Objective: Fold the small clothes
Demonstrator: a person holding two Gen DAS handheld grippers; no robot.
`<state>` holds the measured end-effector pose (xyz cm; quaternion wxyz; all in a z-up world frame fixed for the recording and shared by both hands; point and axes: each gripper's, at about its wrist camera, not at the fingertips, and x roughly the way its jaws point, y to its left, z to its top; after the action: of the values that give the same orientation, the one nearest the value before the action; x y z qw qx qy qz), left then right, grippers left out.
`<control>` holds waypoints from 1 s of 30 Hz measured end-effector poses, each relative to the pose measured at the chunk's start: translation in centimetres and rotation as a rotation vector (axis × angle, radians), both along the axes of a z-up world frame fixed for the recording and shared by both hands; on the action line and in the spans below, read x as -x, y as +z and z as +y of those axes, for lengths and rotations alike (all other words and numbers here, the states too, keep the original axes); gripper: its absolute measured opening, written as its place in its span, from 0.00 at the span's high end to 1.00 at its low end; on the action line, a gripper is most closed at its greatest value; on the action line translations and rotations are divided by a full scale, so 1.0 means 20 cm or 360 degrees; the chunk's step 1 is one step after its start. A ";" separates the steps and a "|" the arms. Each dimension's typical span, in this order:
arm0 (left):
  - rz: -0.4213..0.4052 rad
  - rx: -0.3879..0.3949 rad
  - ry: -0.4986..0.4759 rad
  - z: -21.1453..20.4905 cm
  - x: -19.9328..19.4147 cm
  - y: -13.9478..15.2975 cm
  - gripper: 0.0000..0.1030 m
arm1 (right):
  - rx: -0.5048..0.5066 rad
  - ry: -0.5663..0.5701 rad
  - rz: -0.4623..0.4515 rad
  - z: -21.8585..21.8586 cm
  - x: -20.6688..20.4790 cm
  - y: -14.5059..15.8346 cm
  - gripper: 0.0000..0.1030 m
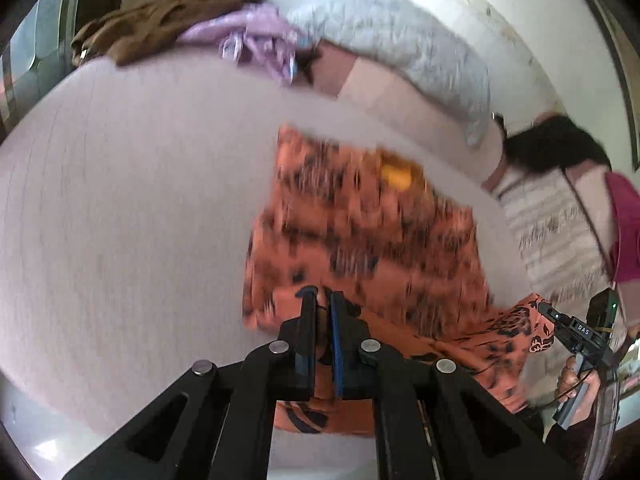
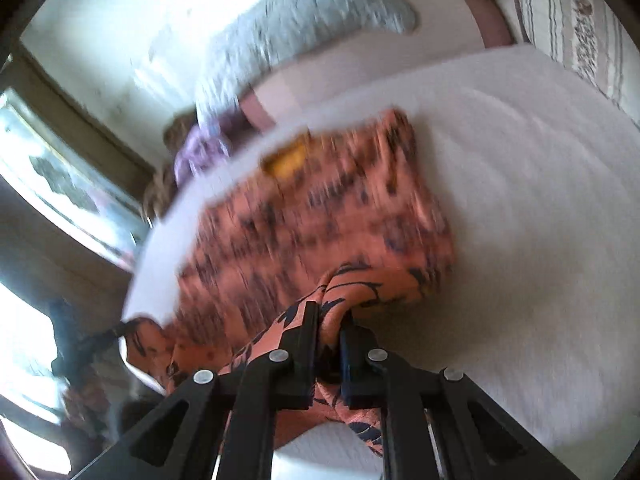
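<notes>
An orange cloth garment printed with dark floral marks (image 1: 360, 232) is seen spread over a pale, finely ribbed bed cover (image 1: 120, 220), with its near edge lifted off the surface. The left gripper (image 1: 322, 300) is shown with its black fingers (image 1: 306, 320) brought together on that near edge, and cloth is pinched between them. The right gripper (image 2: 330, 320) is likewise clamped on a bunched corner of the same garment, which is gathered into a twist just above the jaws. In the left wrist view the right gripper is also seen at the far right, held in a person's hand (image 1: 576, 380), with the cloth stretched between the two tools.

Most of the garment is blurred, so its exact outline cannot be told; a yellow patch (image 1: 396, 176) is visible near its far end. The fold is judged to be at its beginning: both near corners are taken up, but nothing is laid over yet. The edge remains to be carried toward the far end, released and smoothed. A heap of brown and lilac clothes (image 1: 192, 24) is seen at the far edge, apparently waiting to be folded
</notes>
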<state>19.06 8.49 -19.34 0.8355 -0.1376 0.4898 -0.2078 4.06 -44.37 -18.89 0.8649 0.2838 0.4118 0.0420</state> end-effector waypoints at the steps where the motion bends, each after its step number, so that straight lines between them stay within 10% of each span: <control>1: -0.0025 0.0000 0.0005 0.00 -0.06 0.03 0.94 | -0.0012 -0.0038 -0.0030 -0.03 -0.05 0.02 0.91; 9: -0.0124 -0.0140 0.0252 -0.14 -0.82 -0.11 0.94 | -0.0313 -0.0445 -0.0193 -0.32 -0.71 -0.20 0.89; 13: -0.0068 -0.0239 0.0414 -0.17 -0.91 -0.31 0.94 | -0.0506 -0.0582 0.0075 -0.39 -0.86 -0.54 0.75; 16: -0.0186 -0.0290 0.0543 -0.16 -0.81 -0.25 0.93 | -0.0479 -0.0566 -0.0020 -0.38 -0.86 -0.47 0.74; 18: -0.0263 -0.0221 0.0576 -0.13 -0.73 -0.16 0.92 | -0.0341 -0.0555 -0.0158 -0.33 -0.82 -0.33 0.63; 20: -0.0362 -0.0217 0.0655 -0.12 -0.60 -0.07 0.75 | -0.0152 -0.0585 -0.0338 -0.25 -0.74 -0.17 0.19; 22: -0.0345 -0.0313 0.0688 -0.13 -0.50 -0.07 0.50 | 0.0010 -0.0488 -0.0427 -0.13 -0.70 -0.07 0.19; 30: -0.0033 -0.0367 0.0519 -0.21 -0.47 -0.30 0.51 | 0.0144 0.0400 -0.0040 0.63 -0.78 -0.22 0.61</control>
<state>28.37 4.35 -25.26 0.8733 -0.1165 0.4728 -0.0136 19.60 -31.80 -23.31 0.8699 0.1900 0.4346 0.1351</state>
